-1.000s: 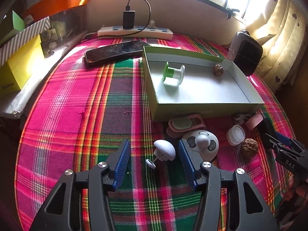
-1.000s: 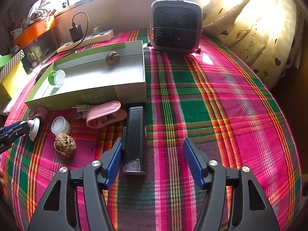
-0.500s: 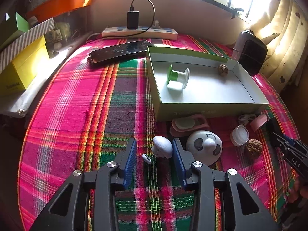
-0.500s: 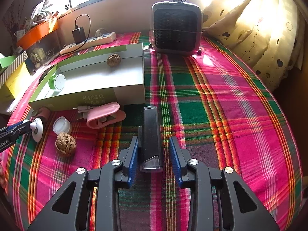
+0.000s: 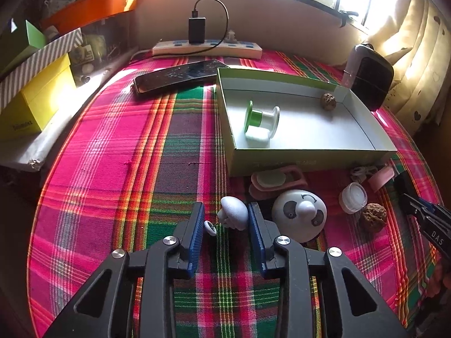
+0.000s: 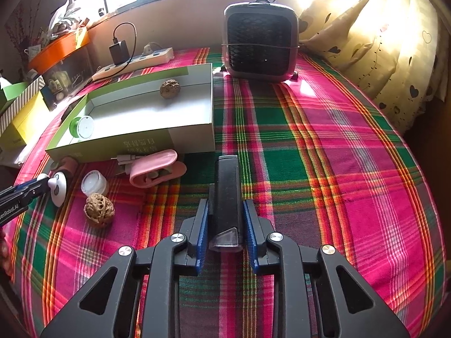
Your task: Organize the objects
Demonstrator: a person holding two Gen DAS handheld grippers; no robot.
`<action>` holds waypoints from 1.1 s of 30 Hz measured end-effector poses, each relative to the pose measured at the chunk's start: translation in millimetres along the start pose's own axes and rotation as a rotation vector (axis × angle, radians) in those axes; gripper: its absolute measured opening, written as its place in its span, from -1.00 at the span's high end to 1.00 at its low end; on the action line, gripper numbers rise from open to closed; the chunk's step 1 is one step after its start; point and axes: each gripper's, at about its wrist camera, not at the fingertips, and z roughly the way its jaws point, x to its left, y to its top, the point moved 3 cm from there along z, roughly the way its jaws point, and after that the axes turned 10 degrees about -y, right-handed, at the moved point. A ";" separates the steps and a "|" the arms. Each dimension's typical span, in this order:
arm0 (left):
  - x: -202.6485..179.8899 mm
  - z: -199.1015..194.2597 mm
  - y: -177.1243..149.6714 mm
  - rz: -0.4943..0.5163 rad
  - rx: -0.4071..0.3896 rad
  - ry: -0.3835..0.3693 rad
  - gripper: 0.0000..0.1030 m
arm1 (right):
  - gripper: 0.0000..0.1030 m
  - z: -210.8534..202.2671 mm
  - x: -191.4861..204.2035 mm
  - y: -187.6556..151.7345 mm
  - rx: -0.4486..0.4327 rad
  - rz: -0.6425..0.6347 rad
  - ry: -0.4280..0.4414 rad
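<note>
My left gripper (image 5: 227, 219) is shut on a small white mushroom-shaped toy (image 5: 234, 216) with a little ring at its stem, on the plaid cloth. My right gripper (image 6: 225, 219) is shut on a long black rectangular device (image 6: 227, 197) with a clear end cap. The open green-and-white box (image 5: 310, 152) holds a green-and-white spool (image 5: 260, 119) and a walnut (image 5: 328, 100). In the right wrist view the box (image 6: 191, 138) stands ahead to the left.
In front of the box lie a white panda-face dome (image 5: 298, 215), a pink case (image 5: 277, 180), a small white jar (image 5: 353, 197), a second walnut (image 5: 373, 217) and a pink clip (image 6: 157, 167). A phone (image 5: 177, 76), power strip (image 5: 207, 49) and fan (image 6: 260, 40) stand behind.
Both grippers have closed: the left around the white mushroom toy, the right around the black device. Both moved slightly forward over their objects.
</note>
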 end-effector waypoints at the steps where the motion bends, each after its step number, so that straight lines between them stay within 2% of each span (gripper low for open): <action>1: 0.0 -0.1 -0.1 -0.001 -0.001 0.001 0.44 | 0.52 -0.2 0.3 -0.2 0.000 -0.002 0.001; 33: -3.8 -3.2 2.0 0.007 -0.010 -0.015 0.44 | 0.53 -7.6 0.7 3.3 -0.025 -0.017 0.012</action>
